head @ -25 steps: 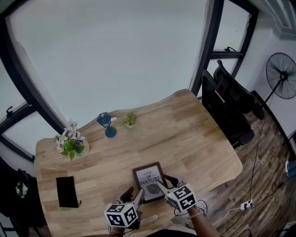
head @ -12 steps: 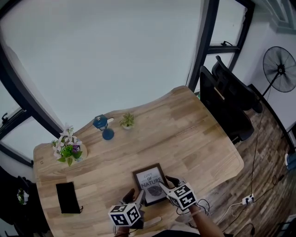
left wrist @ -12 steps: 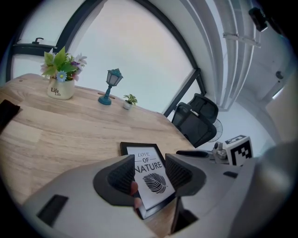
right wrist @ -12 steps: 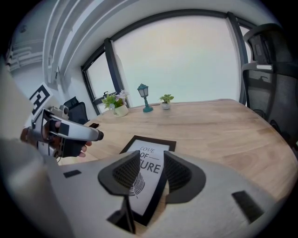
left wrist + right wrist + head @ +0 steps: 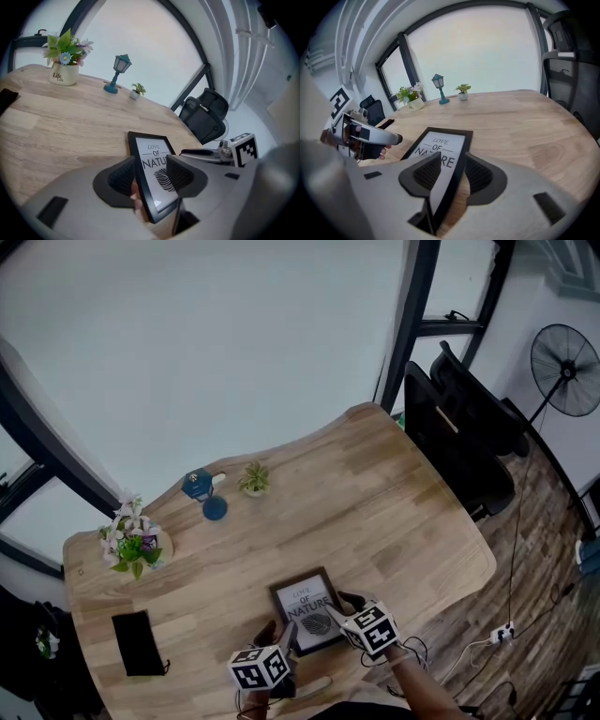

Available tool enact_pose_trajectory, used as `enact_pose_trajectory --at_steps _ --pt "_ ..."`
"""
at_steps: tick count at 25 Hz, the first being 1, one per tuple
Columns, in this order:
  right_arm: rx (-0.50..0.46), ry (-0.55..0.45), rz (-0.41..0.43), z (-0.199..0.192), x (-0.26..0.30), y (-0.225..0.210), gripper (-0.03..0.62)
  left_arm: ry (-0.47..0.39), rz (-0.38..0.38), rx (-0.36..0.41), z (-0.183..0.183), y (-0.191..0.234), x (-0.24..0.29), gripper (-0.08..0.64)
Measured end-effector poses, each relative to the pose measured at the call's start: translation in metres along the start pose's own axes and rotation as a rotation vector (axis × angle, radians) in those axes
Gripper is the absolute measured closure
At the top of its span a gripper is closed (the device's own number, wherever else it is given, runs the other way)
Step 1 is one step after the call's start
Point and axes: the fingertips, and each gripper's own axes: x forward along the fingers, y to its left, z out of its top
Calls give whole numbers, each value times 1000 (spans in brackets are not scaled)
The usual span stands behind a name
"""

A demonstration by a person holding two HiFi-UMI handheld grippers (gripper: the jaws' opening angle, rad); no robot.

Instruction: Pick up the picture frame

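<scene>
Picture frame (image 5: 306, 607) is at the near edge of the wooden table (image 5: 375, 512), tilted; I can't tell if it's clear of the wood. Left gripper (image 5: 152, 174) is clamped on its left border and right gripper (image 5: 451, 171) on its right border. Likely light and rigid, but the glazed front is probably slick and breakable. Best hold: black moulding, both sides, kept level.

Grey moulded left tongs (image 5: 151, 174) and right tongs (image 5: 452, 171); black ribbed pads (image 5: 123, 177); white cubes (image 5: 260, 668) bearing black square markers
</scene>
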Motion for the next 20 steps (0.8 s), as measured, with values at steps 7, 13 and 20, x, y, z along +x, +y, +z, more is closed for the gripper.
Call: enact_pose_trajectory --at_steps 7,13,20 --pt "8 36 -7 -9 11 -9 459 22 26 -41 -7 10 15 368" --pt "14 50 -5 -12 18 -12 459 50 42 -37 -13 14 24 363" --pt "17 67 -2 -17 20 -13 459 92 51 0 -22 14 29 354"
